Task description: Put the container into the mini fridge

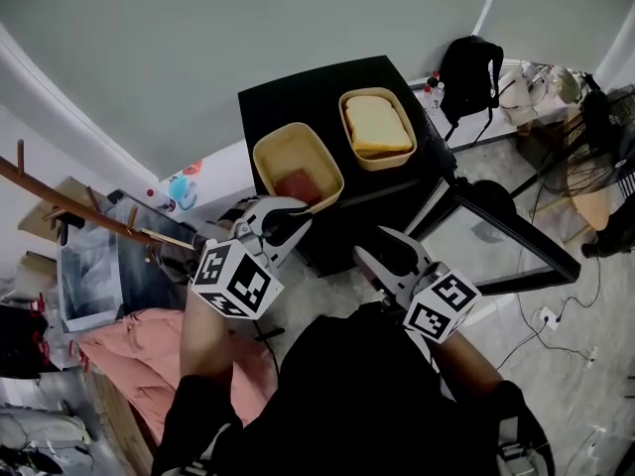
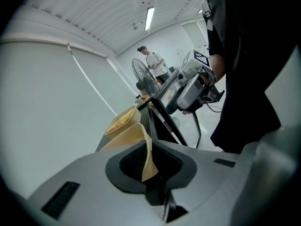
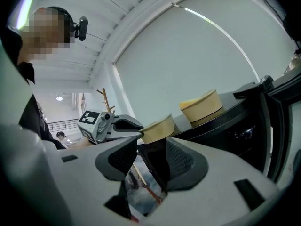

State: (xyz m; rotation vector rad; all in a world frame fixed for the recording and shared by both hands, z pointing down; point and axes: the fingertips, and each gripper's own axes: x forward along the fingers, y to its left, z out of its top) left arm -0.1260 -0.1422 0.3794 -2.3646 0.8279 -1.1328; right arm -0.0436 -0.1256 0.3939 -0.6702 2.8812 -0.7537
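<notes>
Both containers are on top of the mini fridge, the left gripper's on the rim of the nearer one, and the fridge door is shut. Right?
No: the fridge door stands open, as the head view shows. The rest holds: the near container and the far container sit on the mini fridge, and the left gripper grips the near one's rim.

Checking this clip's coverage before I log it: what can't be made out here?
Fridge interior: head view, hidden under its own top.
Left container, red contents: head view, too small to identify; left gripper view, its wall hides them.
Floor at the person's feet: head view, covered by dark clothing.
</notes>
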